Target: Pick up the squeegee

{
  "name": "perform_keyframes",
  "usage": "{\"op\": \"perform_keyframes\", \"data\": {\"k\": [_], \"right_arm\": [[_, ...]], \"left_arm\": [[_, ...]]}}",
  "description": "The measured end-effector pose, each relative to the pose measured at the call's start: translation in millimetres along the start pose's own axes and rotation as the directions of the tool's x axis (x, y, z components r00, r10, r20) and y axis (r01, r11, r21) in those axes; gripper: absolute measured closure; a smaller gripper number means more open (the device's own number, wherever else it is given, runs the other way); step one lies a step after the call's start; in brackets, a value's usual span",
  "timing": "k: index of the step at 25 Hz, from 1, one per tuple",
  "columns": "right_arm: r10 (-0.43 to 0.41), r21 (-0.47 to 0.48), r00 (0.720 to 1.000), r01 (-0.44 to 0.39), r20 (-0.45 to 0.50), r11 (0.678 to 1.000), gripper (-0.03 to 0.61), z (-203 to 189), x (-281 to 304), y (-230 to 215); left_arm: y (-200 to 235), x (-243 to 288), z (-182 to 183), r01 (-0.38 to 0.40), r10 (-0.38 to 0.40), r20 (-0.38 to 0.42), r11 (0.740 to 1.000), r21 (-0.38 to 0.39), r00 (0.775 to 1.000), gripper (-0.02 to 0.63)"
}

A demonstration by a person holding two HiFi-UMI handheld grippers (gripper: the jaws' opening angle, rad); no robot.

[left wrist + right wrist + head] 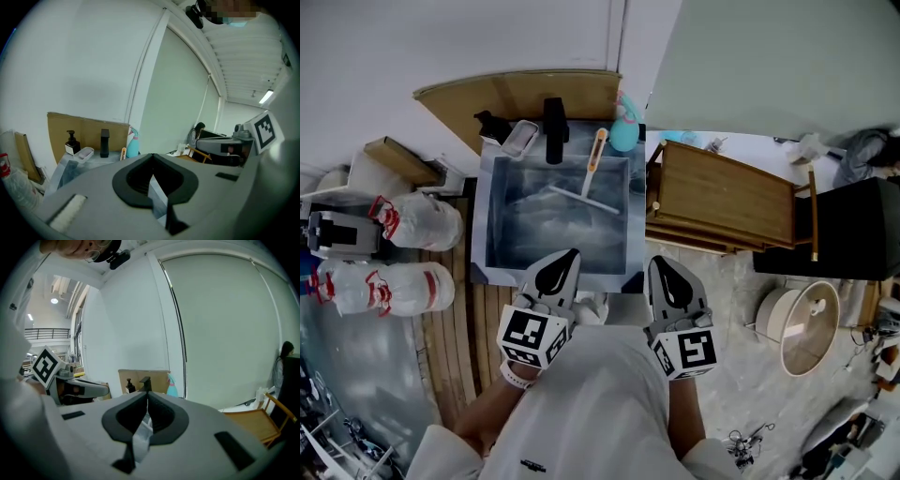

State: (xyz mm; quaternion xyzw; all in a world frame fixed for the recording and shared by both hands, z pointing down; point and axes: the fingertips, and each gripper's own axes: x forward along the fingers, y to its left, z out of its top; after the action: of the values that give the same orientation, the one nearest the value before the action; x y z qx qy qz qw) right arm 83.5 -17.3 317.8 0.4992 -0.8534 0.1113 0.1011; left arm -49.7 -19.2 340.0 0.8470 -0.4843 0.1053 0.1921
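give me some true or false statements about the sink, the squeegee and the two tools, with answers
1. The squeegee lies inside the sink. True.
2. The left tool is shut on the squeegee. False: its jaws are together with nothing between them, and the squeegee lies apart from it in the sink.
3. The right tool has its jaws together and holds nothing. True.
4. The black faucet stands at the sink's near edge, beside the tools. False: it stands at the far edge, across the sink from both tools.
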Motion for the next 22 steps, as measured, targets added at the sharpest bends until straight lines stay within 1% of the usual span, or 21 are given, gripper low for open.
{"op": "perform_keyframes", "data": {"k": [4,9,16,22], "right_arm": [[0.025,0.015,1.0,-0.025,-0.006,1.0,0.572,-3.4,13.6,-0.5],[0.058,-0.007,0.998,-0.058,-0.024,0.998,0.572,-9.9,38.2,-0.3],[0.09,0.024,0.995,-0.09,-0.04,0.996,0.572,-20.8,73.2,-7.2],[0.106,-0.008,0.991,-0.107,-0.082,0.994,0.572,-33.1,101.6,-14.5]], "left_arm": [[10.0,15.1,-0.7,-0.02,0.02,-0.02,1.0,0.002,1.0,0.611],[24.5,37.3,-4.7,-0.032,0.032,-0.047,0.999,0.005,0.998,0.611],[45.0,72.0,-25.5,-0.034,0.034,-0.105,0.999,-0.001,0.994,0.611],[64.7,105.2,-41.0,-0.047,0.045,-0.133,0.999,-0.016,0.99,0.611]]}}
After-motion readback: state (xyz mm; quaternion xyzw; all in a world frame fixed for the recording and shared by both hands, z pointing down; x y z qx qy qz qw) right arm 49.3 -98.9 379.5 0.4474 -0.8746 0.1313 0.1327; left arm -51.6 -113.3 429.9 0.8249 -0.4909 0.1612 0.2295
